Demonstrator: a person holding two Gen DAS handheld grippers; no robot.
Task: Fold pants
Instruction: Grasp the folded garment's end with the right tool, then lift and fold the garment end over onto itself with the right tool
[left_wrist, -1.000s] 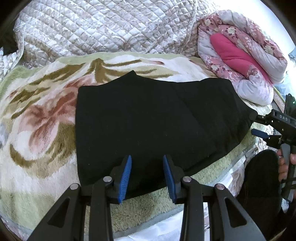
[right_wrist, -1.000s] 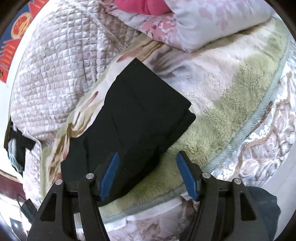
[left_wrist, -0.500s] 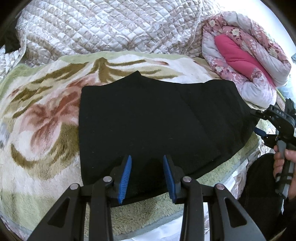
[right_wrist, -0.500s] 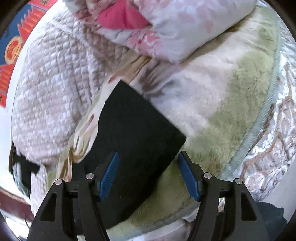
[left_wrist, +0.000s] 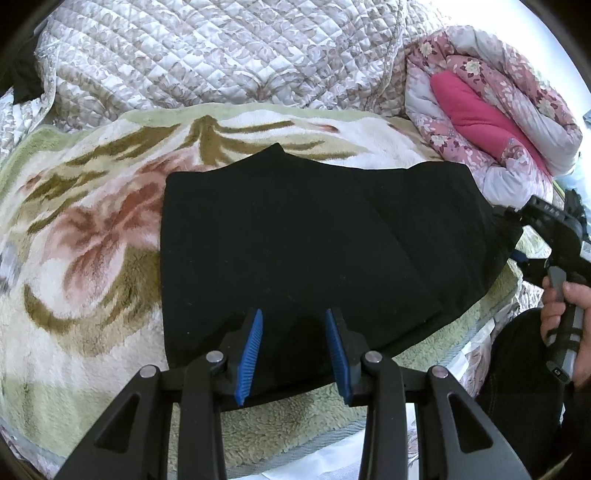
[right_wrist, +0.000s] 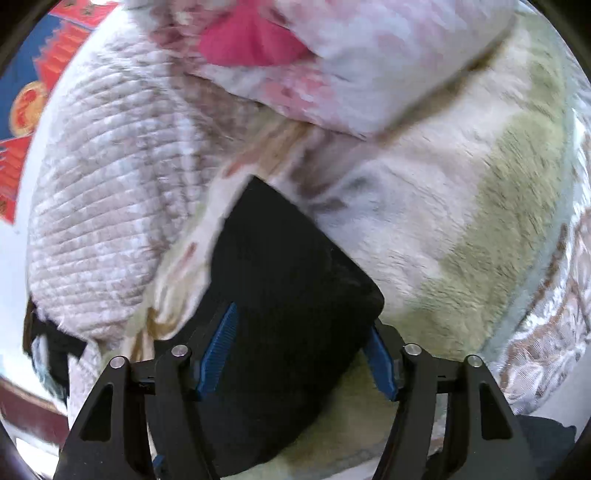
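- Blanket (left_wrist: 92, 258): plush floral field, bare to the left of the pants; the broadest open room for laying a fold over lies here; behind it a quilt (left_wrist: 221, 55) banks up along the far side.
- Pants (left_wrist: 314, 240): black, already doubled into a broad slab, flat on the blanket; long axis runs left to right across the left wrist view; left edge straight and free, near edge just ahead of the bed's front border, far edge peaked at the middle.
- Left gripper (left_wrist: 293, 350): jaws part open, nothing pinched; its pads (left_wrist: 251, 354) hover over the near edge at about the slab's middle; whether they touch the cloth cannot be told.
- Right gripper (right_wrist: 299, 354): at the pants' right end, hence the nearer tool to that end; jaws closing, the end of the slab lying between them; the left pad (right_wrist: 218, 350) shows against the cloth, the right one is half hidden behind the corner; a firm pinch is not yet evident; view blurred.
- Hand (left_wrist: 565, 310): the person's right, on the right gripper's handle at the far right of the left wrist view.
- Comforter (left_wrist: 498, 110): pink roll just beyond the right end; it crowds that side, so the likely fold, judged from the layout, carries the right end leftward along the long axis.
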